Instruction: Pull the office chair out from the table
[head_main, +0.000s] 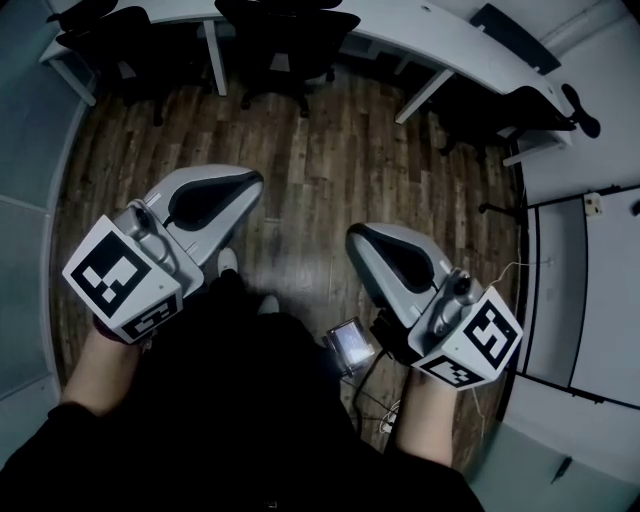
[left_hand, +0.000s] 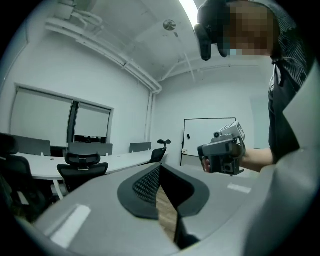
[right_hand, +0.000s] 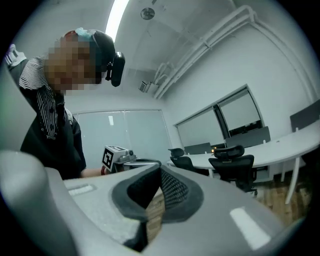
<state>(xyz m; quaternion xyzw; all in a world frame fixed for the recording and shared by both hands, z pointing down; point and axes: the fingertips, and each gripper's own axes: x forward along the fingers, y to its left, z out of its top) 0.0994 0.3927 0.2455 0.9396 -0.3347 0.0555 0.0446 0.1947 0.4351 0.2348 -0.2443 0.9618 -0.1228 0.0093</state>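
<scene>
A black office chair (head_main: 285, 45) stands tucked under the curved white table (head_main: 400, 30) at the far side of the room. It also shows in the left gripper view as the chair (left_hand: 82, 167) at the table (left_hand: 112, 161), and in the right gripper view as the chair (right_hand: 235, 167). My left gripper (head_main: 250, 180) is shut and holds nothing, far short of the chair. My right gripper (head_main: 355, 235) is likewise shut and empty. The two grippers angle toward each other. The left gripper (left_hand: 160, 167) faces the right one, and the right gripper (right_hand: 160, 172) sees the left one's marker cube (right_hand: 114, 157).
More black chairs sit at the table's left (head_main: 110, 50) and right (head_main: 500, 110). Wood floor (head_main: 320, 170) lies between me and the table. A small device on a cable (head_main: 350, 345) hangs by my legs. A whiteboard (left_hand: 207, 132) and white wall panels (head_main: 580, 290) stand to the right.
</scene>
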